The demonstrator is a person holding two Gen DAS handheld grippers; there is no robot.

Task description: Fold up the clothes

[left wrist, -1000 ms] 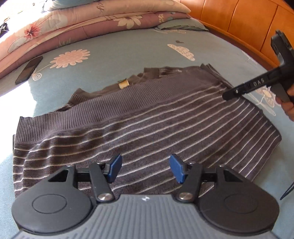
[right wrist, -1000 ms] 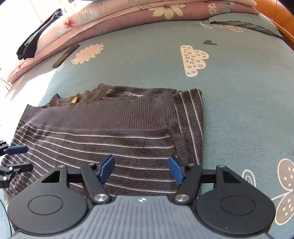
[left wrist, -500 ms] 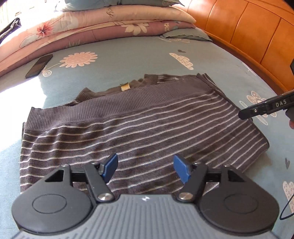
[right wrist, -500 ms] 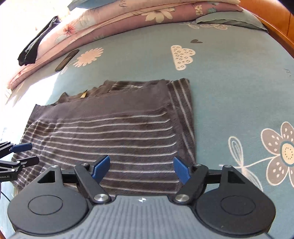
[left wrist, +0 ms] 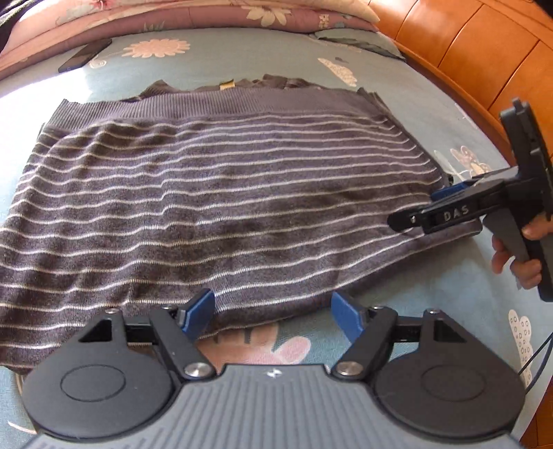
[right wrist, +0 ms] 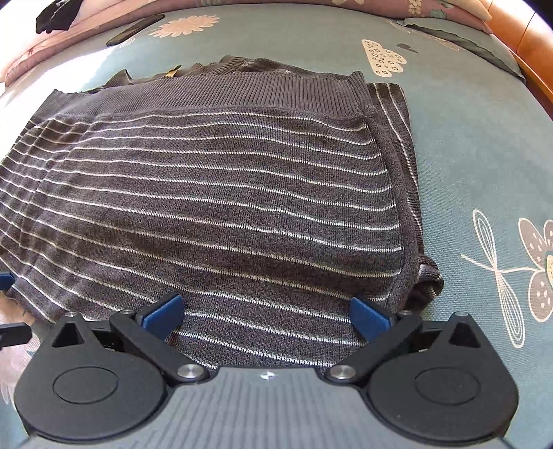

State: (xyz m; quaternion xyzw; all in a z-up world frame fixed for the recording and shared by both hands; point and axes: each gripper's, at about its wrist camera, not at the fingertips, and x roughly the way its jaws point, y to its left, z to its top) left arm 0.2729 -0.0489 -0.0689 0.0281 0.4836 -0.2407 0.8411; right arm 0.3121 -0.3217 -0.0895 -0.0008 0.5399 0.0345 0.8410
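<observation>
A dark grey sweater with thin white stripes point(left wrist: 224, 193) lies folded flat on the blue-green flowered bedsheet point(left wrist: 242, 58). My left gripper point(left wrist: 273, 312) hovers at its near edge, jaws opening, with only the hem and sheet below the blue pads. My right gripper point(right wrist: 266, 314) hangs over the sweater point(right wrist: 224, 207) close to its folded right side, jaws opening very wide, nothing pressed between them. In the left wrist view the right gripper point(left wrist: 421, 207), in a person's hand point(left wrist: 518, 262), sits over the sweater's right end. The left gripper's tips point(right wrist: 8, 307) peek in at the right wrist view's left border.
Folded quilts and pillows point(left wrist: 207, 13) are stacked at the far end of the bed. A dark phone point(left wrist: 84, 58) lies on the sheet beyond the sweater. An orange wooden bed frame point(left wrist: 466, 51) runs along the right. A black garment point(right wrist: 55, 13) lies on the quilts.
Both grippers have drawn back toward the sweater's near edge and their jaws have spread wider. The right gripper has come down to the sweater's right end.
</observation>
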